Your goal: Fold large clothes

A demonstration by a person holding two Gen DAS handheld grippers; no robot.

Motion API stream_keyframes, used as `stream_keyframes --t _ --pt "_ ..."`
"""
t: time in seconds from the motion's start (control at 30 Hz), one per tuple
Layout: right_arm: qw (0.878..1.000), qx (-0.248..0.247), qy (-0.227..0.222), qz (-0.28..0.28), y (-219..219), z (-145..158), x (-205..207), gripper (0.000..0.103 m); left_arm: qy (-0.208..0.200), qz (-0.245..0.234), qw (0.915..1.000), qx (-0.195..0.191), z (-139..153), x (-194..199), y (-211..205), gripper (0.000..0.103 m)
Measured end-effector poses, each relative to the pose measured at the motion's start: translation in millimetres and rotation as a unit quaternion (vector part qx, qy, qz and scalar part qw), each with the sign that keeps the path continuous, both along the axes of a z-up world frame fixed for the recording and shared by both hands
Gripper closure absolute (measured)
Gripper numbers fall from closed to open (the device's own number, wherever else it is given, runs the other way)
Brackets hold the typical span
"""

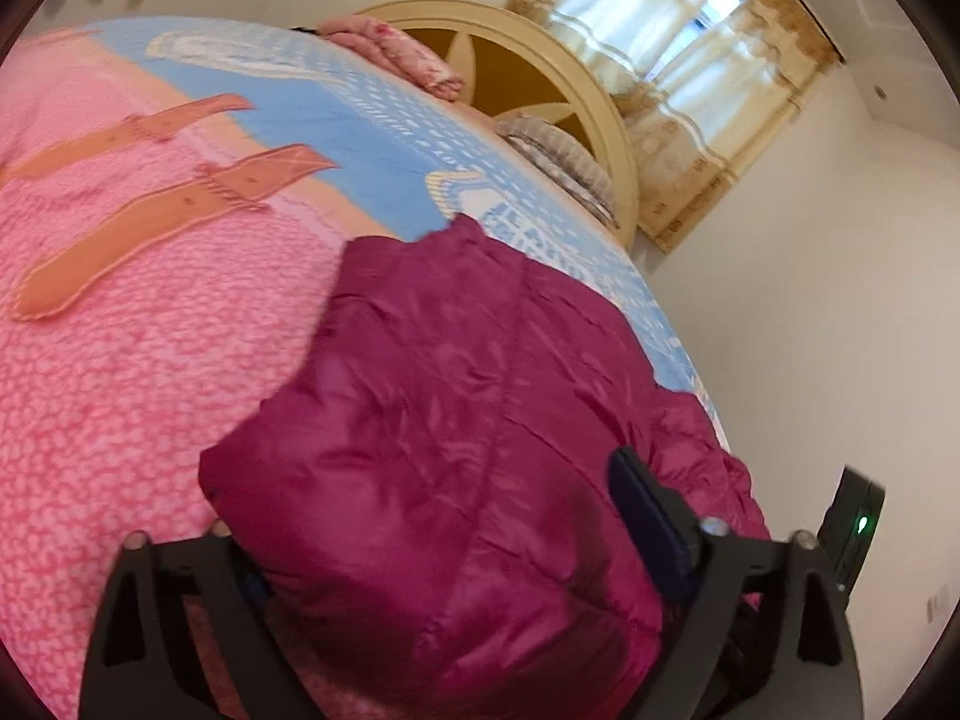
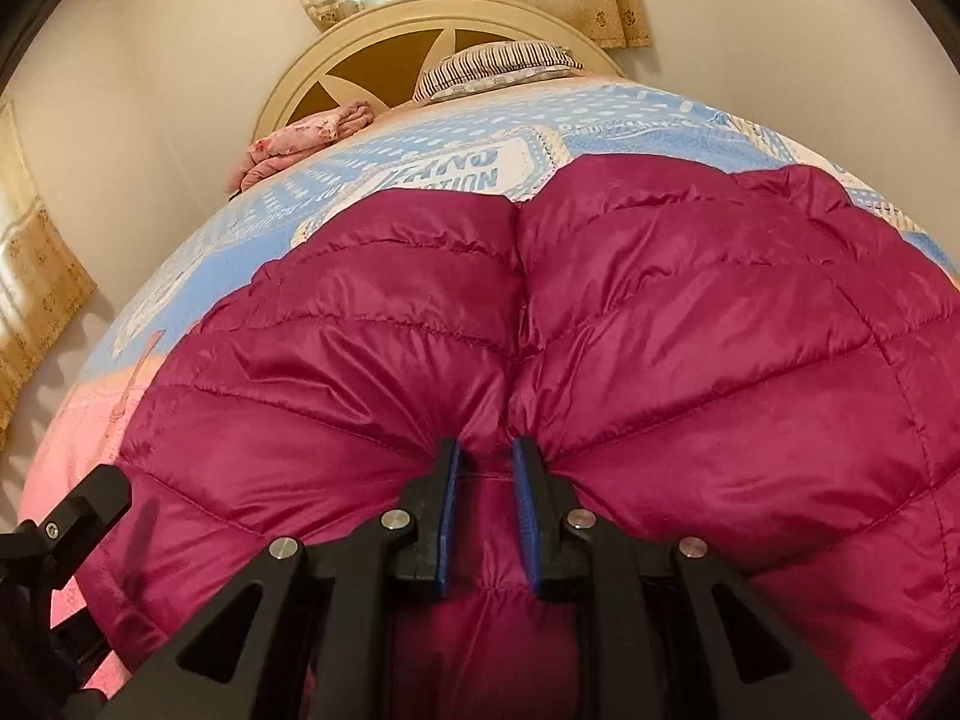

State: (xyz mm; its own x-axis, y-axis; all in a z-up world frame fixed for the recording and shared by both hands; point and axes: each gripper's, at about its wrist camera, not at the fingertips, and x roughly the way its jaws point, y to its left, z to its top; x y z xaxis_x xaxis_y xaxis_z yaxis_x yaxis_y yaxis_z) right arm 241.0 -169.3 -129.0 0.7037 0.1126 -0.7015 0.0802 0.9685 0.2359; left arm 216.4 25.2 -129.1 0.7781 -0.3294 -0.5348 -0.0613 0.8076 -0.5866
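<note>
Bedroom, bed (image 2: 198,276) under pink-and-blue blanket, round headboard (image 2: 384,36) at far end. Magenta quilted jacket (image 2: 690,312) lies on blanket at end opposite headboard, puffy, glossy, stitched in bands, centre seam pointing at headboard. Right gripper (image 2: 486,474) pinching bunched fabric on that seam, jaws nearly together. Left gripper (image 1: 432,516) spread wide astride jacket bulk; near finger hidden, so grip on anything probably nil. Step: close left on edge first, lift both level, keep slippery fabric taut, press air out.
</note>
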Motion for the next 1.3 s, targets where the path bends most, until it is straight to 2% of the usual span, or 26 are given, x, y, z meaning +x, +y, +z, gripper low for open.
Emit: stream_keyframes --t 0.07,0.1,0.13,0.17,0.27,0.37,0.53,0.63,0.73,0.83,0.97,1.07,1.17,1.2,1.27,1.3 --pt "1.000 0.011 0.000 0.000 0 -3 3 0.085 -0.017 -0.011 0.9997 0.013 6 1 -6 0.043" --pt "1.000 0.019 0.000 0.000 -2 -4 3 0.085 -0.020 -0.015 0.9995 0.017 10 3 -8 0.052" --pt "1.000 0.028 0.000 0.000 -4 -6 4 0.085 -0.026 -0.022 0.9992 0.020 13 7 -7 0.066" --pt "0.999 0.033 0.000 0.000 -7 -7 3 0.085 -0.033 -0.032 0.9989 0.014 16 9 -8 0.074" --pt "0.999 0.037 0.004 0.001 -7 -6 2 0.085 -0.051 -0.059 0.9969 0.001 29 10 -8 0.085" --pt "0.999 0.051 0.010 0.004 -11 -5 0 0.085 -0.078 -0.089 0.9929 0.008 42 3 -15 0.088" --pt "0.991 0.132 0.030 0.002 -5 -2 -9 0.085 -0.124 -0.138 0.9819 0.039 73 -15 -18 0.089" --pt "0.977 0.206 0.042 0.032 17 -6 -18 0.085 -0.150 -0.165 0.9709 0.088 97 -29 -15 0.089" --pt "0.956 0.278 0.054 0.078 52 -11 -26 0.085 -0.168 -0.183 0.9597 0.131 110 -42 -12 0.089" --pt "0.940 0.315 0.063 0.115 72 -12 -30 0.086 -0.178 -0.187 0.9483 0.185 116 -53 -12 0.089" --pt "0.940 0.333 0.006 0.073 35 3 -49 0.086 -0.182 -0.201 0.9388 0.212 117 -54 -22 0.089" --pt "0.950 0.309 -0.031 0.034 -11 16 -69 0.085 -0.185 -0.224 0.9265 0.239 109 -55 -48 0.089" --pt "0.956 0.287 -0.048 -0.020 -63 18 -92 0.085 -0.189 -0.261 0.9058 0.275 100 -61 -88 0.089" --pt "0.957 0.283 -0.050 -0.036 -81 17 -101 0.085 -0.191 -0.274 0.8949 0.296 95 -64 -104 0.089" --pt "0.958 0.276 -0.050 -0.064 -112 14 -116 0.085 -0.188 -0.308 0.8650 0.349 77 -70 -142 0.089" --pt "0.958 0.273 -0.051 -0.074 -124 12 -124 0.085 -0.181 -0.318 0.8535 0.371 68 -72 -157 0.089"
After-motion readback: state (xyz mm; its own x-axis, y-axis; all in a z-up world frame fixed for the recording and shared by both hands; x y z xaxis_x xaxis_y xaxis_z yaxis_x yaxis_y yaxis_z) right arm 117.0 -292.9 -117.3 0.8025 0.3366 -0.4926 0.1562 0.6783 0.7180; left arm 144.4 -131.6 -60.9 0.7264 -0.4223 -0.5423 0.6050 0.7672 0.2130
